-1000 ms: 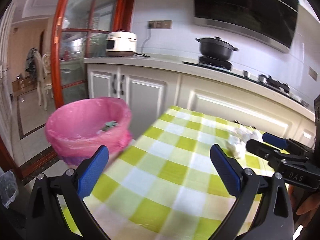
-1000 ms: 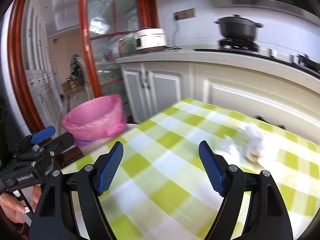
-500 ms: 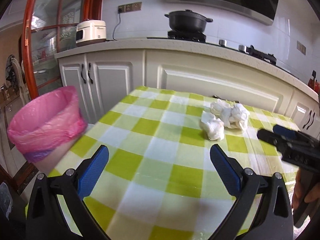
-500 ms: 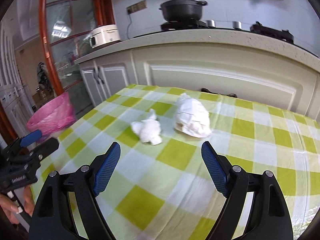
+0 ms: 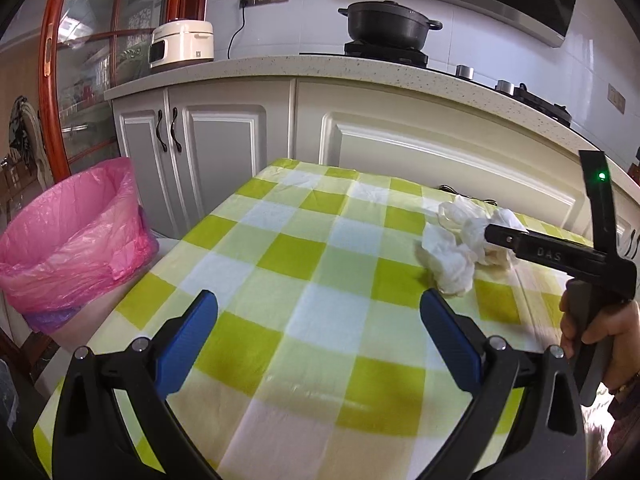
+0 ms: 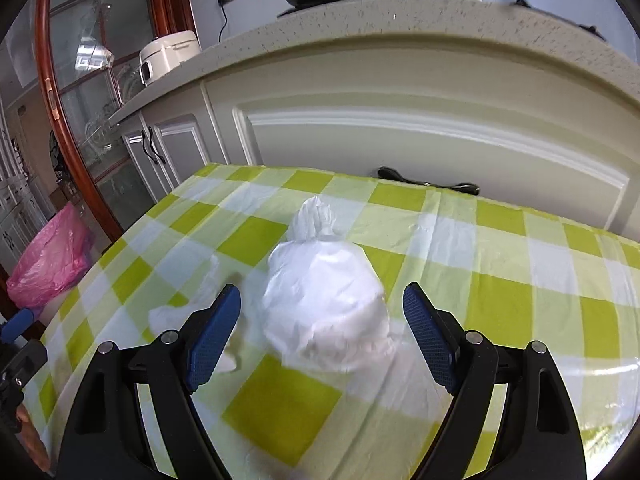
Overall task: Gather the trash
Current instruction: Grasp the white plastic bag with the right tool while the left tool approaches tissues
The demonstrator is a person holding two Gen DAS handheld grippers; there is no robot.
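So there's two bits of trash on the checked green and white surface (image 6: 500, 304). The big one is a white plastic bag (image 6: 326, 312), puffed up into a round lump with a twisted knot sticking up at its far end. Just left of it lies a smaller crumpled white tissue (image 6: 176, 316), kinda flattened. Off the left edge, lower down, stands a bin with a pink liner (image 5: 76, 240), open on top.

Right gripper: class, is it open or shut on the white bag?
Open. The right gripper has its blue pads either side of the white bag, with gaps showing; nothing is pinched.
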